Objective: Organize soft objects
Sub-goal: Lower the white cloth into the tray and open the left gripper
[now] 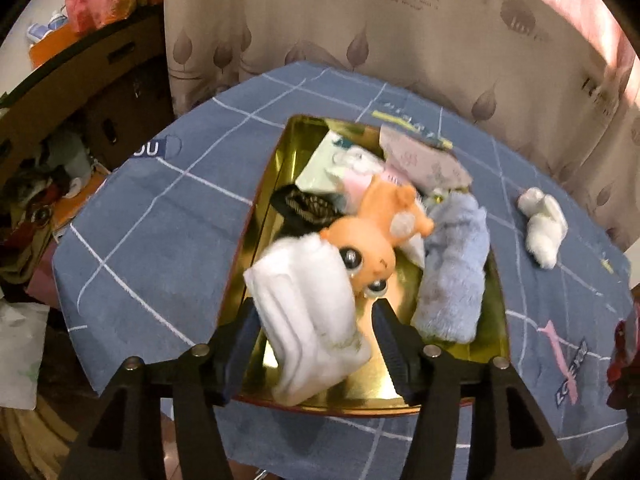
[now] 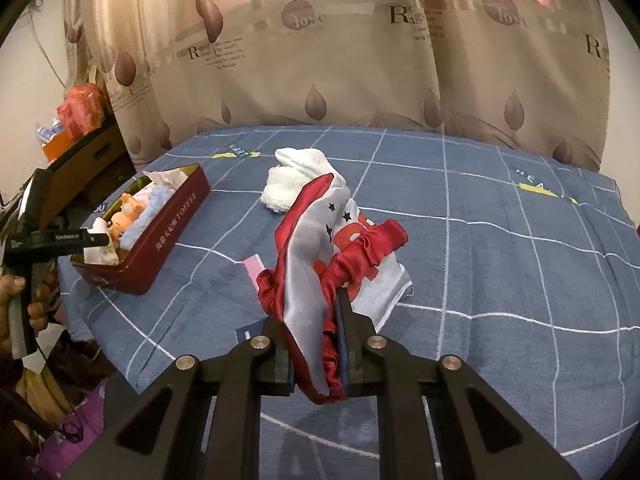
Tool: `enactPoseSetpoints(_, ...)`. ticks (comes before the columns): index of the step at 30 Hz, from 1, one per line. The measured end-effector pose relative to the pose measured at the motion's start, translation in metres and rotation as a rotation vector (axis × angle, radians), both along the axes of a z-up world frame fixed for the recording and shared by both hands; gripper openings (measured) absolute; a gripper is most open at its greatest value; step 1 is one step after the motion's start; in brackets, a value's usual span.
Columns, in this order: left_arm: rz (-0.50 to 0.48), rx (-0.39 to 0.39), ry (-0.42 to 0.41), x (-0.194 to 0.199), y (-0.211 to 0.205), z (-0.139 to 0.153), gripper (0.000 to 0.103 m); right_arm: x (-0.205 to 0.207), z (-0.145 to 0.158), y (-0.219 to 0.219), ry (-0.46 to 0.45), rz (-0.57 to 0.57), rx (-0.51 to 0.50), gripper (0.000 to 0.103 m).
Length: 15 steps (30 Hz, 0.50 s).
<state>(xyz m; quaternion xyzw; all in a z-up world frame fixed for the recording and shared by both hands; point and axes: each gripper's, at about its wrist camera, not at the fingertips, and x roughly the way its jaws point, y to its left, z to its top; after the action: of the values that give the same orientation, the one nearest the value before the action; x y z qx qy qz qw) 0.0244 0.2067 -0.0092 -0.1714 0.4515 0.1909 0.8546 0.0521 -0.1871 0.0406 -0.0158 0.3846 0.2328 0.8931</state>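
A gold-lined toffee tin (image 1: pixel 266 208) sits on the blue checked tablecloth and holds an orange big-eyed doll (image 1: pixel 372 240), a fluffy pale-blue piece (image 1: pixel 452 272), a dark patterned item and light cloths. A folded white cloth (image 1: pixel 308 320) lies in the tin's near end, between the fingers of my left gripper (image 1: pixel 316 308), which stands open above it. In the right wrist view my right gripper (image 2: pixel 312 308) is shut on a red-and-white satin cloth (image 2: pixel 308 248) with black stars, which bunches up over the table. A fluffy white sock (image 2: pixel 288 184) lies beyond it.
The tin's red outer wall (image 2: pixel 168 240) stands left of the right gripper. A leaf-print curtain (image 2: pixel 320 60) hangs behind the table. Cardboard boxes (image 1: pixel 80 80) with a red bag on top and cluttered goods crowd the left side. A person's hand (image 2: pixel 36 304) holds the left gripper's handle.
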Motion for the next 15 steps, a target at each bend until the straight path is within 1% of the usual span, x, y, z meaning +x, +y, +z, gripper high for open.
enactPoseSetpoints(4,-0.014,-0.006,-0.059,-0.004,0.006,0.014,0.059,-0.003,0.003,0.003,-0.007,0.011,-0.002,0.014)
enactPoseSetpoints(5,-0.024,-0.004,-0.086,-0.007,0.007,0.021,0.059,-0.004,0.004,0.003,-0.009,0.013,-0.002,0.014)
enactPoseSetpoints(8,-0.008,0.051,-0.132,-0.013,0.006,0.038,0.06,-0.007,0.009,0.006,-0.02,0.021,0.0,0.014)
enactPoseSetpoints(10,-0.008,0.069,-0.133,-0.019,0.006,0.042,0.06,-0.008,0.012,0.008,-0.028,0.028,0.003,0.014)
enactPoseSetpoints(15,0.02,0.079,-0.1,-0.038,0.002,0.035,0.06,-0.01,0.017,0.017,-0.037,0.052,-0.001,0.014)
